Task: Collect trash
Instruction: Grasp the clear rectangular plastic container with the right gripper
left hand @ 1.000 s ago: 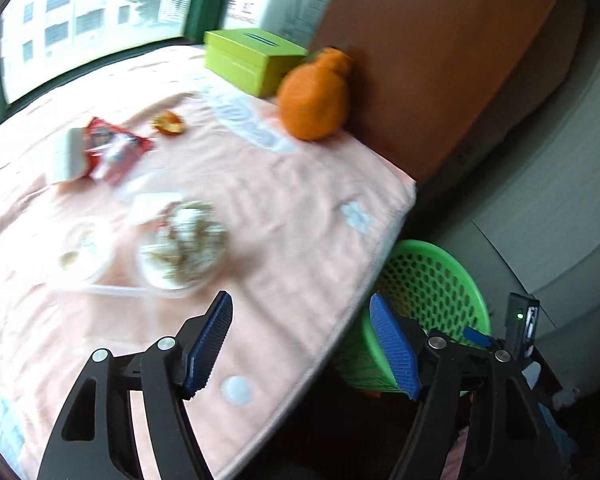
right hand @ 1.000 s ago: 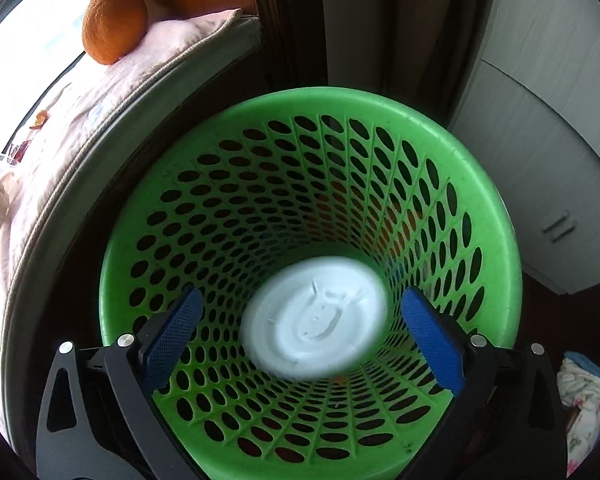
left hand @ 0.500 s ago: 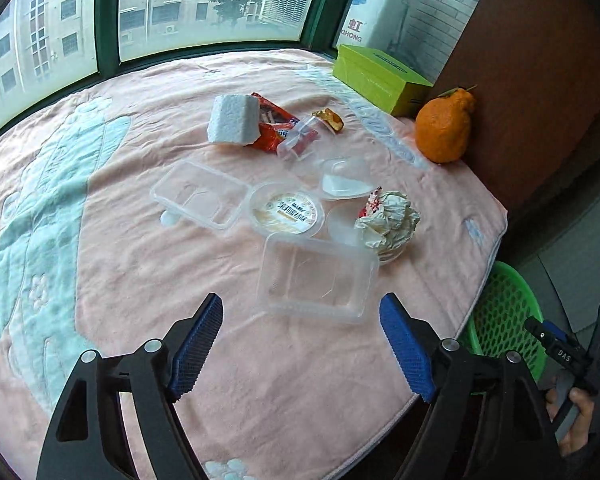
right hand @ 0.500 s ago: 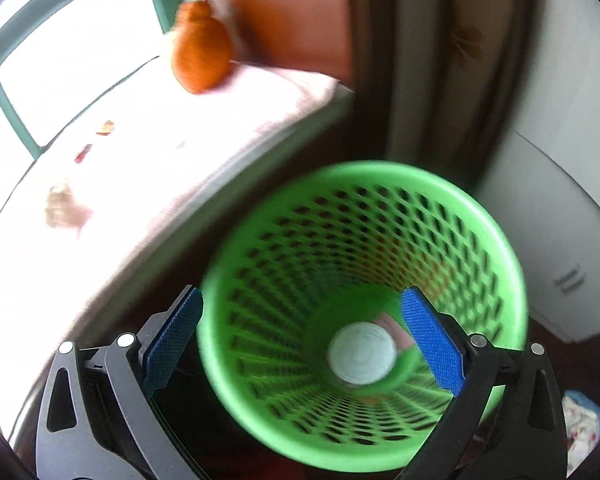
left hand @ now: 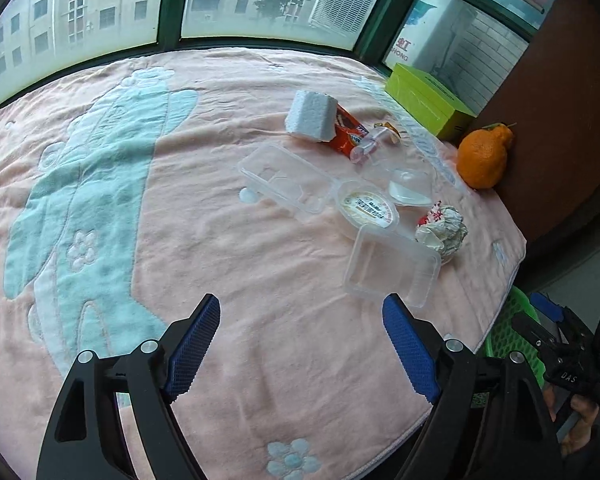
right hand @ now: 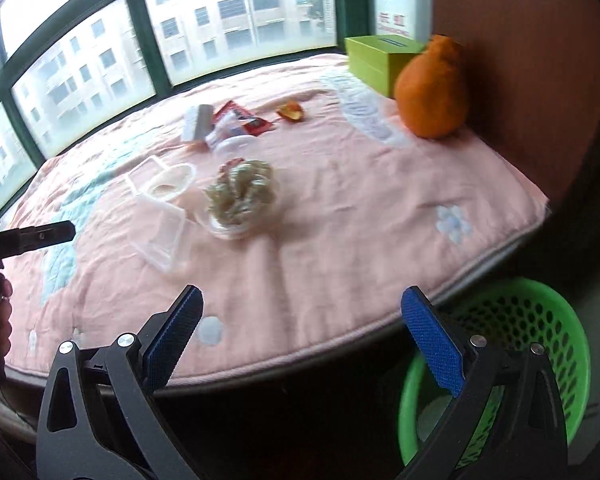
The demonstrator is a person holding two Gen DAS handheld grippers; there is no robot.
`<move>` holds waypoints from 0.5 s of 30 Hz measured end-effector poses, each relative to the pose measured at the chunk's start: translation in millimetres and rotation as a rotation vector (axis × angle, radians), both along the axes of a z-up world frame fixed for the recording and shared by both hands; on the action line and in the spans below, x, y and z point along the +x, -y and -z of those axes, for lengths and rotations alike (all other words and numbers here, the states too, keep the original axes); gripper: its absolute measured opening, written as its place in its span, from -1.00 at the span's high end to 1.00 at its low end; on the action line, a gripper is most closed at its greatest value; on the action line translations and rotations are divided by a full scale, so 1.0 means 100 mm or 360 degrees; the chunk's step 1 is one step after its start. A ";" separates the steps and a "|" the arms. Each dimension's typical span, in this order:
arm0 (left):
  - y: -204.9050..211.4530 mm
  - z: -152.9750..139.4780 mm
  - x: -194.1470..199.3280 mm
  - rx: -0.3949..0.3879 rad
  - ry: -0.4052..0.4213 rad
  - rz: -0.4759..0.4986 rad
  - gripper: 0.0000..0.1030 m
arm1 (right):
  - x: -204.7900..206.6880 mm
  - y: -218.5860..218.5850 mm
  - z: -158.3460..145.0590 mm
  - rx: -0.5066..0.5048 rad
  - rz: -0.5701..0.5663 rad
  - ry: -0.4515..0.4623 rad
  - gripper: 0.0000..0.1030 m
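Trash lies on the pink tablecloth: a clear plastic tray, a second clear tray, a round lidded cup, crumpled paper, a clear lid, a red wrapper and a white foam block. The green basket stands below the table's right edge, also in the left wrist view. My left gripper is open and empty above the cloth, just short of the near tray. My right gripper is open and empty at the table edge, left of the basket.
An orange citrus fruit and a green box sit at the far right by a brown panel. Windows run behind the table. The right hand-held gripper shows at the left wrist view's lower right.
The right gripper rose from over the basket, where a white lid dropped in, and swung towards the table. The left gripper pulled back and turned to face the trash pile.
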State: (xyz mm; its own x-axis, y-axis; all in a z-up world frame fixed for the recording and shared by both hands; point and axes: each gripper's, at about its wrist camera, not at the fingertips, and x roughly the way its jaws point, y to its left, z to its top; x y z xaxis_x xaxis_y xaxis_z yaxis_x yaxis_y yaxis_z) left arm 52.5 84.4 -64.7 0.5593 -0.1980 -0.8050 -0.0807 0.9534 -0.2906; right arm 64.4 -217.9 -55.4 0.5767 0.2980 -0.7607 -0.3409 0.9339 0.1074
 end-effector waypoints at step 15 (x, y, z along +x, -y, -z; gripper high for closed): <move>-0.40 0.01 0.05 -0.0032 0.0000 -0.0141 -0.58 | 0.23 -1.24 0.07 -0.0312 -0.0716 0.0120 -0.86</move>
